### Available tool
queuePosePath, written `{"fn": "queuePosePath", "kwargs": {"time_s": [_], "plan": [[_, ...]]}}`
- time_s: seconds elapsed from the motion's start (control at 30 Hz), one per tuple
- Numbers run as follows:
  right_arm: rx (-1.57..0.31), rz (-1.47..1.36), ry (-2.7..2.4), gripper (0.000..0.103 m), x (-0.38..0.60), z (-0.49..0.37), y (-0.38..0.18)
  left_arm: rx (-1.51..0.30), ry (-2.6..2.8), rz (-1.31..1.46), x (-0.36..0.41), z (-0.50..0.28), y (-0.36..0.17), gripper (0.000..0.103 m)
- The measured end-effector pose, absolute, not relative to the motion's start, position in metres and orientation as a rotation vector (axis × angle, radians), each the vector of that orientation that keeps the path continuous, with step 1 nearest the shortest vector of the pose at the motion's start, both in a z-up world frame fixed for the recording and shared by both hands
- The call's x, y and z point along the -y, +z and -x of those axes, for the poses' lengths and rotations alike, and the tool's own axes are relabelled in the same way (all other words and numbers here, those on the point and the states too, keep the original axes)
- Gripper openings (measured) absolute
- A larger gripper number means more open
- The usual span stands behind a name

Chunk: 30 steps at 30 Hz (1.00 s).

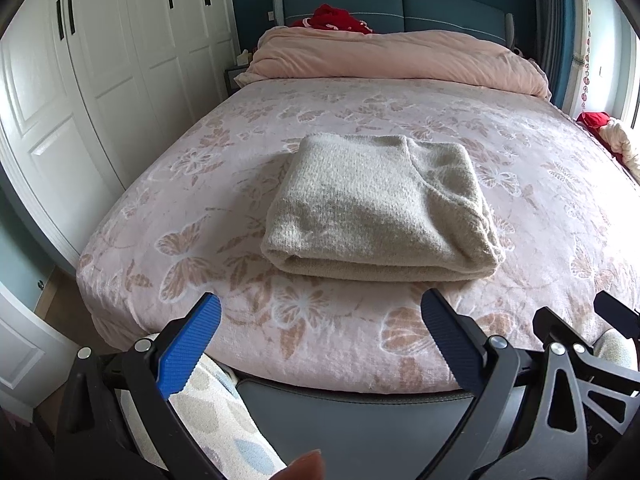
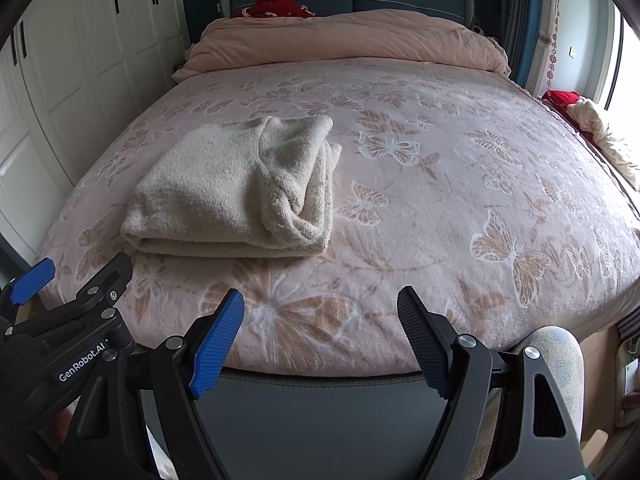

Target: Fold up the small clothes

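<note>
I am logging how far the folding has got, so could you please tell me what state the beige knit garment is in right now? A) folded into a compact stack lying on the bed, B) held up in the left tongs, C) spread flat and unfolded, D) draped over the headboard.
A: the beige knit garment lies folded in layers on the floral bedspread, with both tongs open and clear of it.

Left claw [image 1: 320, 316] and right claw [image 2: 320, 308] agape, side by side.
</note>
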State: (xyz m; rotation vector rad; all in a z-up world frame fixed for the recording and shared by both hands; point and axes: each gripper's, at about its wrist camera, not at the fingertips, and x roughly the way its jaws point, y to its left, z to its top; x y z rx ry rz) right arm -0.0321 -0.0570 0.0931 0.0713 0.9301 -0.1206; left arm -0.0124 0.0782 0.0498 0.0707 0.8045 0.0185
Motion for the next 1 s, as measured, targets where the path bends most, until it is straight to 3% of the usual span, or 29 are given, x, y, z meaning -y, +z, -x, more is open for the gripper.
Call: {"fn": "queuePosePath", "kwargs": {"time_s": [0.43,0.63,0.7,0.73,0.77,0.8,0.83,1.0], "plan": [[-0.938,-0.104,-0.043,0.08,0.077,-0.001,0.067,-0.837,-0.007,-0.038,-0.096,-0.004,0.034,0.098],[-0.993,-0.296,0.023,0.08,0.101,-0.061,0.047,-0.908,-0.044,0.257,-0.164,-0.071,0.023,0.098],[-1.04,-0.308,0.081,0.071,0.093,-0.083,0.033,-0.942,-0.041,0.347,-0.18,-0.095,0.015,0.098],[-1.076,-0.29,0.103,0.03,0.088,-0.09,0.025,-0.963,-0.044,0.392,-0.188,-0.108,0.006,0.098],[-1.116,-0.252,0.097,0.021,0.083,-0.098,0.017,-0.978,-0.044,0.403,-0.19,-0.114,0.001,0.095],[-1.098,-0.247,0.087,0.021,0.083,-0.098,0.019,-1.007,-0.04,0.399,-0.19,-0.124,-0.009,0.088],[-1.081,-0.233,0.071,0.019,0.084,-0.096,0.021,-1.038,-0.049,0.38,-0.187,-0.131,-0.018,0.072],[-1.084,-0.144,0.026,0.025,0.072,-0.089,0.023,-1.071,-0.064,0.219,-0.166,-0.126,-0.036,0.077]]}}
